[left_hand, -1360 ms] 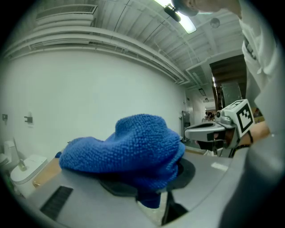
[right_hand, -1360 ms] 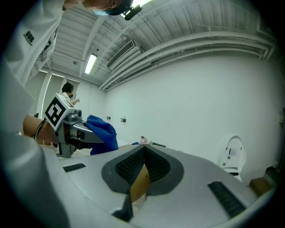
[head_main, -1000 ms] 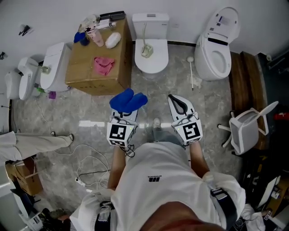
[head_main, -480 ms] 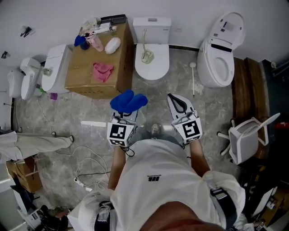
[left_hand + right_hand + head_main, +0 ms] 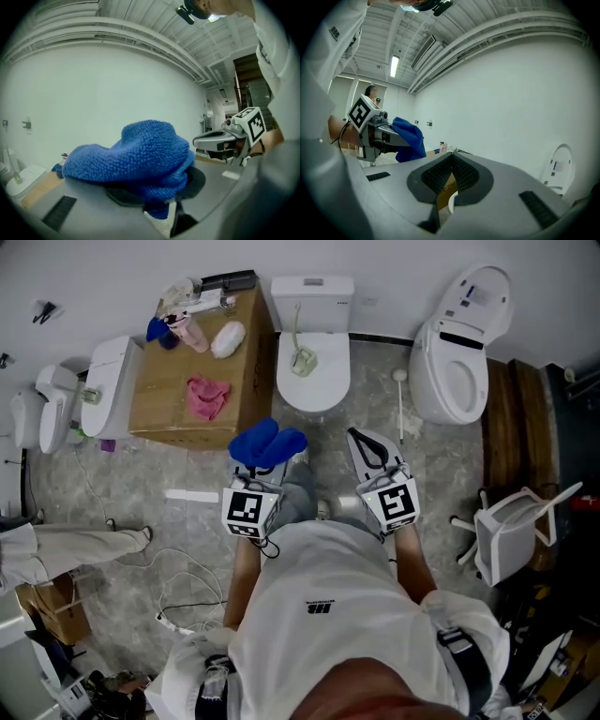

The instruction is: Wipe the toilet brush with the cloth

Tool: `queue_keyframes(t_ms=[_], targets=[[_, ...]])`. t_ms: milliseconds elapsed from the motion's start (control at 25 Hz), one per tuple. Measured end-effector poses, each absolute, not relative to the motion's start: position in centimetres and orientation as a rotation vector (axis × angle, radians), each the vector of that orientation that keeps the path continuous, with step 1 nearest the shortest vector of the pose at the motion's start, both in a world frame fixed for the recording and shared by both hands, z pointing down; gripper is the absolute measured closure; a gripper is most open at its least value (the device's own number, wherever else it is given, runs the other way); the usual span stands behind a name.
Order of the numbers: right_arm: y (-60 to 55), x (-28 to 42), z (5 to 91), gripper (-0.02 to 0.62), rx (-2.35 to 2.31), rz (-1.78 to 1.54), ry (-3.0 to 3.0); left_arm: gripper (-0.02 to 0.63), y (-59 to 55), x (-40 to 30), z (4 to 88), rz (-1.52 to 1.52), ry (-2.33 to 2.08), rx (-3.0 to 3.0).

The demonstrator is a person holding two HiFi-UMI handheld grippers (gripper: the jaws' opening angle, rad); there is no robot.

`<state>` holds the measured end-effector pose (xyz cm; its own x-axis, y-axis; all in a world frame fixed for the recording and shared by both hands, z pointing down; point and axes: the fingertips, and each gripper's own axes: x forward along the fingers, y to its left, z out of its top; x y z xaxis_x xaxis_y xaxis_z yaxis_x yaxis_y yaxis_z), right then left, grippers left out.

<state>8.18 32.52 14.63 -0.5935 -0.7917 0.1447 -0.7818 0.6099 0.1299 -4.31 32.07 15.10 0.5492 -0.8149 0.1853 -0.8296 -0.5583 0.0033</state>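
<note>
The left gripper point(image 5: 159, 190) is pinching a blue cloth point(image 5: 136, 154), which is bunching up over both jaws and hanging down a little between them. The right gripper point(image 5: 451, 176) is holding its ribbed pads pressed together with nothing between them. In the head view both grippers, left point(image 5: 267, 460) and right point(image 5: 370, 451), are pointing side by side, well apart, towards the middle toilet point(image 5: 312, 390), with the cloth point(image 5: 267, 444) sitting just below that toilet's front-left rim.

The toilet brush point(image 5: 300, 338) is lying lengthwise on the middle toilet's closed lid, its greenish head towards the front rim.

Bare grey floor point(image 5: 342, 432) is lying open between the right gripper's tips and the middle toilet's front edge. Left of the middle toilet a cardboard box point(image 5: 234, 413) is standing close against it, and its near right corner is just beside the cloth; a pink cloth point(image 5: 206, 395) is resting on the box top. Right of the middle toilet a white long-handled tool point(image 5: 400, 404) is lying in the floor gap before a second toilet point(image 5: 464, 371) with its lid raised. Further right and nearer the person, a white chair point(image 5: 511, 531) is lying tipped over. Cables point(image 5: 187, 587) are trailing over the floor to the left, behind the grippers.
</note>
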Motion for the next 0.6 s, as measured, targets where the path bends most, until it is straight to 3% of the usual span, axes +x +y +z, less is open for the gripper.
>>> queue_keyframes(t_ms=[600], targets=[[16.1,5.2,16.7,0.598,1.39,-0.002,-2.593,0.474,15.1,-7.6,17.6,0.206,-1.416,2.672]])
